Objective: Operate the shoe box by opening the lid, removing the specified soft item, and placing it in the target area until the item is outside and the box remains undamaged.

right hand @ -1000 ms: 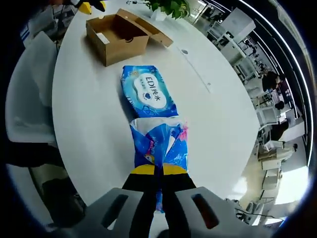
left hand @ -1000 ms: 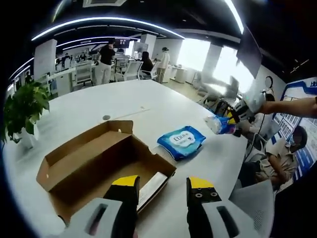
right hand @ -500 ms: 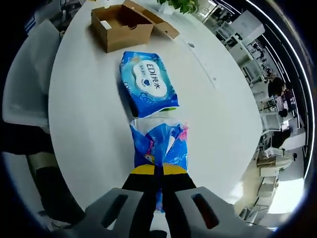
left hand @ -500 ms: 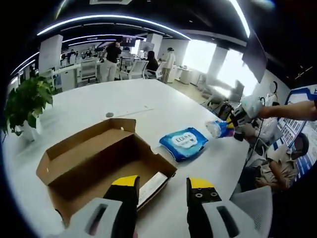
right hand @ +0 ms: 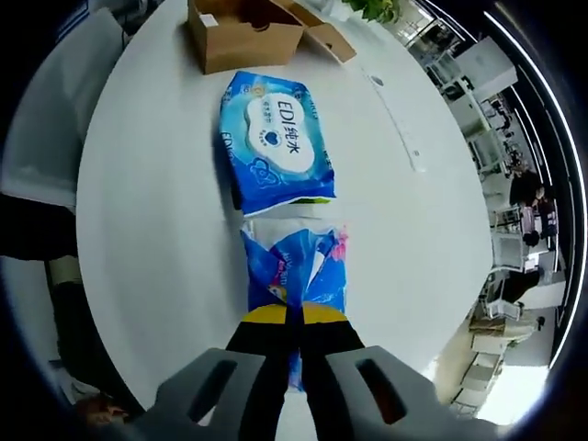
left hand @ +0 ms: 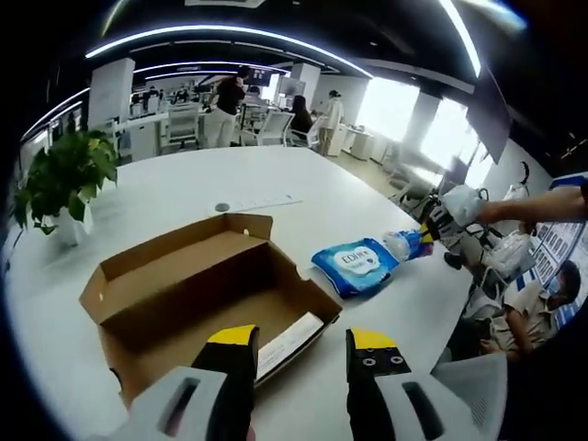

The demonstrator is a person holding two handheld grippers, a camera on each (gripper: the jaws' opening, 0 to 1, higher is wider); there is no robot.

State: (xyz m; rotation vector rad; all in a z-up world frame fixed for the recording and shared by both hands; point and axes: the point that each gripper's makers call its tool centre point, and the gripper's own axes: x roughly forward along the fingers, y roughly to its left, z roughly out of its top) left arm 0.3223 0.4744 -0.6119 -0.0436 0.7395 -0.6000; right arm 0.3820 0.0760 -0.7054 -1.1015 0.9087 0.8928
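Observation:
The open brown shoe box (left hand: 197,299) lies on the white table just beyond my left gripper (left hand: 303,338), which stands open and empty; a white paper slip (left hand: 289,333) rests inside the box. A blue wet-wipe pack (left hand: 355,265) lies flat on the table right of the box. My right gripper (right hand: 292,317) is shut on a small blue soft pack (right hand: 294,266), holding it low over the table just short of the wet-wipe pack (right hand: 274,138). The box (right hand: 248,32) sits beyond that. In the left gripper view the right gripper (left hand: 432,223) carries the small pack (left hand: 407,243).
A potted plant (left hand: 60,179) stands at the table's far left. The white table (left hand: 184,197) is round and wide. Grey chairs (right hand: 46,110) stand at its edge. A seated person (left hand: 528,312) is at the right; other people stand among desks in the background.
My right gripper has carried the small blue pack lower and closer to the wet-wipe pack. The left gripper view has shifted a little; the box has not moved.

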